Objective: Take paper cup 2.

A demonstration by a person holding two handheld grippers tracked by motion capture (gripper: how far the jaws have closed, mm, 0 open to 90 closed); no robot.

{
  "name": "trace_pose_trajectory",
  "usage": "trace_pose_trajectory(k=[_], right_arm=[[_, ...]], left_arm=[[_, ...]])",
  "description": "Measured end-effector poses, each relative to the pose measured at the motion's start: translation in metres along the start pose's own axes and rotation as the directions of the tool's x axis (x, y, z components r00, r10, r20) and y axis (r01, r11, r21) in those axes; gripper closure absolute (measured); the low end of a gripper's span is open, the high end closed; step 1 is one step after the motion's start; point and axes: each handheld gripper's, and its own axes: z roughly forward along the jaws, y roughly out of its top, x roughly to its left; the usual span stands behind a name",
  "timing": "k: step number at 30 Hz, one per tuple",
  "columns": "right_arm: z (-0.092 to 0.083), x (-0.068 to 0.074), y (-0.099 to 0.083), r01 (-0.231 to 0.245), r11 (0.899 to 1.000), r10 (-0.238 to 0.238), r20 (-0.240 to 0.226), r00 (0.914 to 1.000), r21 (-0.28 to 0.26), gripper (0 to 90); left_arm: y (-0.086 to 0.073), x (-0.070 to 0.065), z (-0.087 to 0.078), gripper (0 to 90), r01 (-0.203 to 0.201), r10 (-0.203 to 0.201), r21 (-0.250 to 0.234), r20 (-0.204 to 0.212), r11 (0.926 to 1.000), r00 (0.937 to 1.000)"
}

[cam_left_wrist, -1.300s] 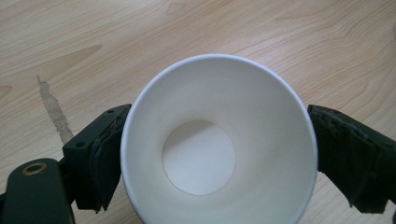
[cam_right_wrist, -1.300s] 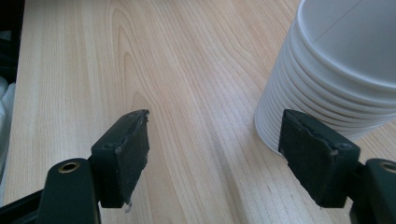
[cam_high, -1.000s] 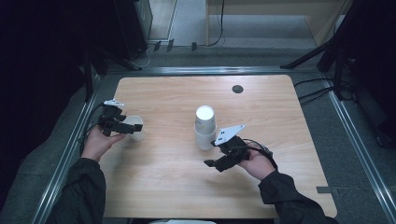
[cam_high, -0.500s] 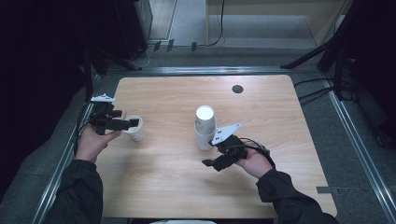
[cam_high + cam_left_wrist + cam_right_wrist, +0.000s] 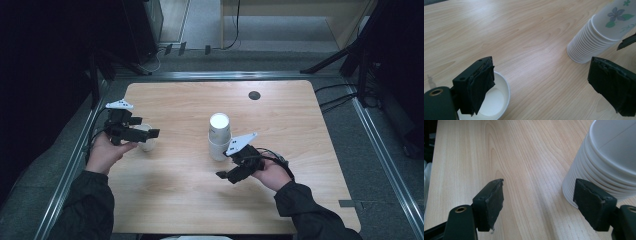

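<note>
The work in hand concerned a stack of paper cups [image 5: 219,136], nested upside down near the middle of the wooden table [image 5: 310,130], and a single paper cup [image 5: 146,138] that stood upright, mouth up, near the table's left edge. In the left gripper view the single cup [image 5: 496,100] lay below and beside one jaw, not between the pads.

The left gripper [image 5: 150,134] hovered over the single cup with its jaws spread wide and nothing between them. The right gripper [image 5: 223,174] sat low, just beside the base of the stack [image 5: 609,162]; its jaws also stood apart and empty, one pad close to the lowest rims but apparently not pressing on them.

Handling assessment: the cups were judged very light, thin-walled and easily crushed. A single cup would probably dent under firm squeezing, and its smooth wall could slip from the pads. The rolled rim was the stiffest part; a pinch across the rim, one pad inside and one outside, was the recommended hold. The stack was judged stiffer but prone to tipping; it should be gripped low, across the banded rims.
</note>
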Motion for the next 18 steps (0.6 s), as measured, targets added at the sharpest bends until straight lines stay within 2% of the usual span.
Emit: trace_pose_trajectory(k=[6, 8, 16, 18], right_arm=[[-0.002, -0.001, -0.001, -0.003, 1.000, 0.003, 0.000, 1.0000, -0.001, 24.4], [-0.002, -0.001, -0.001, -0.003, 1.000, 0.003, 0.000, 1.0000, -0.003, 24.4], [-0.006, -0.001, 0.000, -0.007, 1.000, 0.007, -0.013, 0.9999, -0.020, 23.6], [-0.009, -0.002, 0.000, 0.000, 1.000, 0.000, -0.002, 1.0000, -0.029, 23.6]], left_arm=[[0.002, -0.011, 0.008, 7.0, -0.020, 0.019, 0.008, 0.042, 0.9998, 0.9989], [0.003, -0.017, 0.010, 7.0, -0.039, 0.039, 0.017, 0.047, 0.9991, 0.9982], [0.004, -0.036, 0.021, 7.0, -0.095, 0.092, 0.029, 0.092, 0.9951, 0.9916], [0.004, -0.039, 0.023, 7.0, -0.102, 0.099, 0.030, 0.105, 0.9943, 0.9896]])
